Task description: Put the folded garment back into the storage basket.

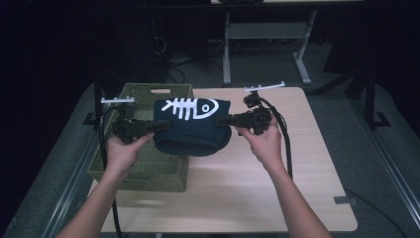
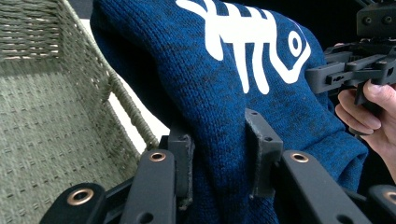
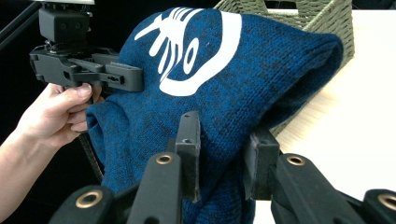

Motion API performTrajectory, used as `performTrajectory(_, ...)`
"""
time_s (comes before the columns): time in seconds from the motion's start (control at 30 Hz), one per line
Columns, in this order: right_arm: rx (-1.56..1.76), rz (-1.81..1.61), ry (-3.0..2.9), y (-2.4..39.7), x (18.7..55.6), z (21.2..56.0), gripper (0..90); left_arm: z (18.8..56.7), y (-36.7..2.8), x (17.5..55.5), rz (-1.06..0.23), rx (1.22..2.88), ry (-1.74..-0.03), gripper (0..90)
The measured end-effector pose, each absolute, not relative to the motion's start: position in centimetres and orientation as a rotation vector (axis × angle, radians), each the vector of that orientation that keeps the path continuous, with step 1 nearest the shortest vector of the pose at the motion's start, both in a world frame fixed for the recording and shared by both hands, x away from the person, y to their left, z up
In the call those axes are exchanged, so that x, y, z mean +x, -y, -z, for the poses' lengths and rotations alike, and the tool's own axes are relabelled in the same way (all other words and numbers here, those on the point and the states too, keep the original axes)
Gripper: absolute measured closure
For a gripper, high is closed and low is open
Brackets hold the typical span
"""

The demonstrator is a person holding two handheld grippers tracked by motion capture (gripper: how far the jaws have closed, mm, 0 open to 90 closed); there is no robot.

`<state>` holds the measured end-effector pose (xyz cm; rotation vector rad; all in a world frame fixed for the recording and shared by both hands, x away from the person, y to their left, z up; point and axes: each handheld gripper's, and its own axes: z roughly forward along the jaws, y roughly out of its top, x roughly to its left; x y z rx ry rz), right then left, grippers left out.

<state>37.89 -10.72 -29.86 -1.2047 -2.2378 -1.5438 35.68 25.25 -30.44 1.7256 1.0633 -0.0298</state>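
Holding a folded blue knit sweater point(image 1: 193, 130) in the air between us, we pinch it from both ends: the left gripper point(image 1: 157, 126) bites the edge over the basket, the right gripper point(image 1: 224, 119) the opposite edge over the table. In the left gripper view the jaws are pressed onto a thick fold of the knit, and the right gripper view shows the same clamp on the other side. The sweater's long axis runs left to right, gripper to gripper, with the white fish-skeleton print point(image 1: 190, 108) facing up and its lower fold sagging between our hands. The green woven basket point(image 1: 148, 168) stands at the table's left edge, and only the sweater's left part hangs over its open top; the rest overhangs the bare wooden table point(image 1: 277, 183). So the basket lies to the left of the load, on the left hand's side. We judge that the coming move calls for carrying the whole span leftward, the right hand travelling farther, until both ends clear the near rim before we lower it.
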Motion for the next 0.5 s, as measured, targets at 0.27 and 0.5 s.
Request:
performTrajectory(0.27, -1.192, 1.541, 2.240, 9.1, 38.4, 29.6, 71.0, 30.2, -26.8, 35.8, 0.024, 1.713, -1.081, 67.9)
performTrajectory(0.5, -1.182, 1.540, 2.234, 7.5, 38.9, 29.7, 70.9, 30.2, -28.4, 35.8, 0.014, 1.707, -1.104, 67.9)
